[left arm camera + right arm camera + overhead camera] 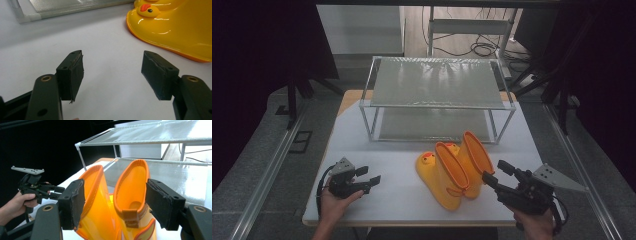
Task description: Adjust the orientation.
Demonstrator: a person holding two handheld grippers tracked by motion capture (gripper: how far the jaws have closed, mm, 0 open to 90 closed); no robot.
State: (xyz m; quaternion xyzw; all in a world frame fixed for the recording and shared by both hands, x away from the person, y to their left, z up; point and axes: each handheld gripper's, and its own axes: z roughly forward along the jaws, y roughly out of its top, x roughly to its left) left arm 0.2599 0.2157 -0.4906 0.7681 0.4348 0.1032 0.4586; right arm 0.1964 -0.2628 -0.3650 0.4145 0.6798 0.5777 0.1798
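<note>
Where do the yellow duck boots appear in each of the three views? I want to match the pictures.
High view: the yellow duck boots stand at centre right on the white table, in front of the metal rack.
Left gripper view: upper right corner, beyond the open left gripper.
Right gripper view: centre, between the jaws of the open right gripper.
Shared landmark: the metal rack behind the boots.
</note>
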